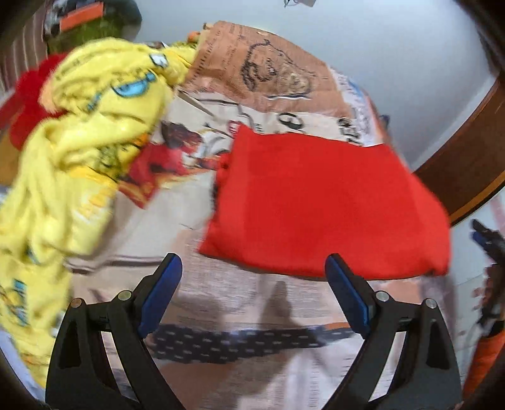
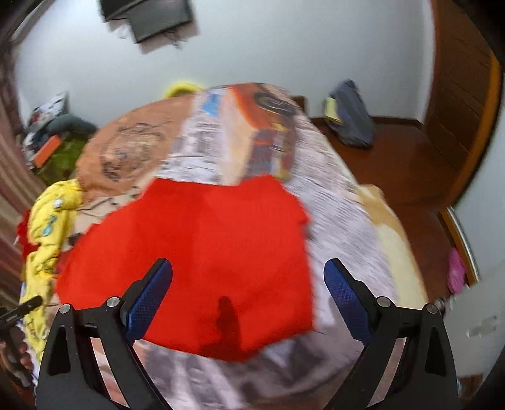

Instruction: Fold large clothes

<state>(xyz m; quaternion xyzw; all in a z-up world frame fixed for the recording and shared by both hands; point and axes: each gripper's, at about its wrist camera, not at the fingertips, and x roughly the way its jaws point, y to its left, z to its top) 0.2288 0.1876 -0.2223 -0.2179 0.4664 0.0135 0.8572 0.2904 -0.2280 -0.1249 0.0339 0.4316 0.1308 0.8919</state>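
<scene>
A red garment (image 1: 318, 202) lies folded into a flat rectangle on the printed bedspread (image 1: 221, 293); the right wrist view shows the same red garment (image 2: 202, 258) from above. My left gripper (image 1: 254, 280) hangs open just short of its near edge, holding nothing. My right gripper (image 2: 247, 284) is open above the garment's near right part, with nothing between its fingers. A crumpled yellow printed garment (image 1: 79, 142) lies heaped at the left of the bed, also visible as the yellow garment (image 2: 47, 227) in the right wrist view.
More red cloth (image 1: 28, 104) sits behind the yellow heap. A dark bag (image 2: 350, 116) rests on the wooden floor (image 2: 410, 164) past the bed, by a wooden door (image 2: 464, 94). A screen (image 2: 148, 15) hangs on the wall. Clutter (image 2: 53, 132) lies at the left.
</scene>
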